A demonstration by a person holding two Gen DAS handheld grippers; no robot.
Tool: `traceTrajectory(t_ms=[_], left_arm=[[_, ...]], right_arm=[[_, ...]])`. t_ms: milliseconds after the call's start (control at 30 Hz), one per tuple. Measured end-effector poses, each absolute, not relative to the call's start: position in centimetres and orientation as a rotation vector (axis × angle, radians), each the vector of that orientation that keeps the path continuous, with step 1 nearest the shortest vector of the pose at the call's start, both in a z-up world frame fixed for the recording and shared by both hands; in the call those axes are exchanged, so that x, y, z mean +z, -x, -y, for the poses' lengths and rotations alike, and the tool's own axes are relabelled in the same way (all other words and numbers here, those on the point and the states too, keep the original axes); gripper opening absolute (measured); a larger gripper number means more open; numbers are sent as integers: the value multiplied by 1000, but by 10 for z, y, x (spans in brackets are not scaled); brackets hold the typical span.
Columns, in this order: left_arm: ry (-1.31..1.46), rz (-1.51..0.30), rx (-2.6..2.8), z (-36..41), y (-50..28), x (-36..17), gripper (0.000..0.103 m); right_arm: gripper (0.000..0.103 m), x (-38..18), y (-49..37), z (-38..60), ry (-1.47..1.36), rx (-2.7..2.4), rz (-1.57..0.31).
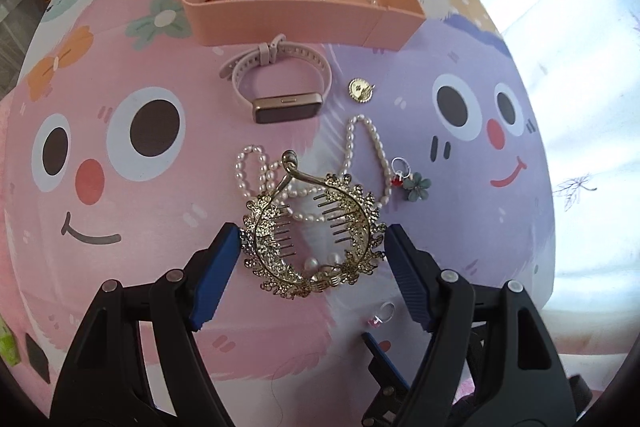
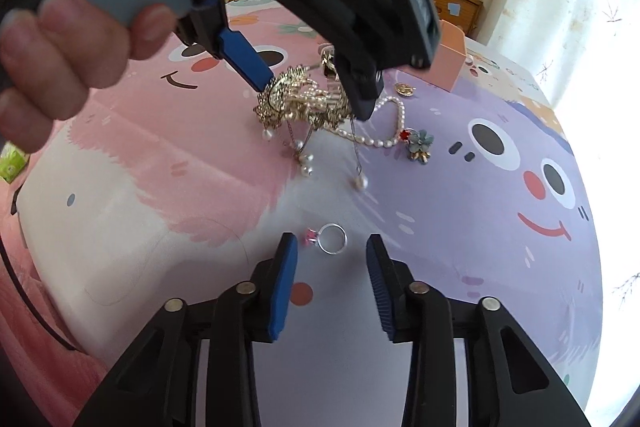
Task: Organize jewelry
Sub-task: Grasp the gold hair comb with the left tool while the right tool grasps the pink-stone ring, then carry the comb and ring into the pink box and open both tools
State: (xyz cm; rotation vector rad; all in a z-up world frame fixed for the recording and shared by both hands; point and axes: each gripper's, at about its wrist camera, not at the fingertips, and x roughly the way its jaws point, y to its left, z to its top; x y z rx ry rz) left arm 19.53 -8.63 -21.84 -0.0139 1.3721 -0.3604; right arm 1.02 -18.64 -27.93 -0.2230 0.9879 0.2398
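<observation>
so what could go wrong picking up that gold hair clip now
1. The gold hair clip sits between the left gripper fingers with a pearl strand threaded under its teeth; lifting may drag the strand along.
2. Its pearl dangles hang on thin chains and could snag on the other jewelry or swing as it goes into the pink box.
3. The grip is on the ornate leaf edges, so the clip might twist or slip.

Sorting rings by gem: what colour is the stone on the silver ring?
Pink, on the silver ring, clearest in the right wrist view.
</observation>
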Motion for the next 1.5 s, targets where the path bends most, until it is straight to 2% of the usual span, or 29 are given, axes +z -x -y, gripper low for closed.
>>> traceTrajectory(t_ms=[167, 700, 1033, 1500], left_arm=[[56, -1293, -419, 68, -172, -204, 72], [79, -1204, -469, 45, -188, -188, 72], [110, -1165, -449, 34, -225, -164, 72], [114, -1002, -376, 50, -301, -129, 72]], right_arm=[[21, -280, -19, 188, 190, 244, -1008], [20, -265, -42, 155, 75, 210, -1051], [20, -223, -106, 174, -161, 168, -928], [20, -188, -202, 219, -252, 103, -796]])
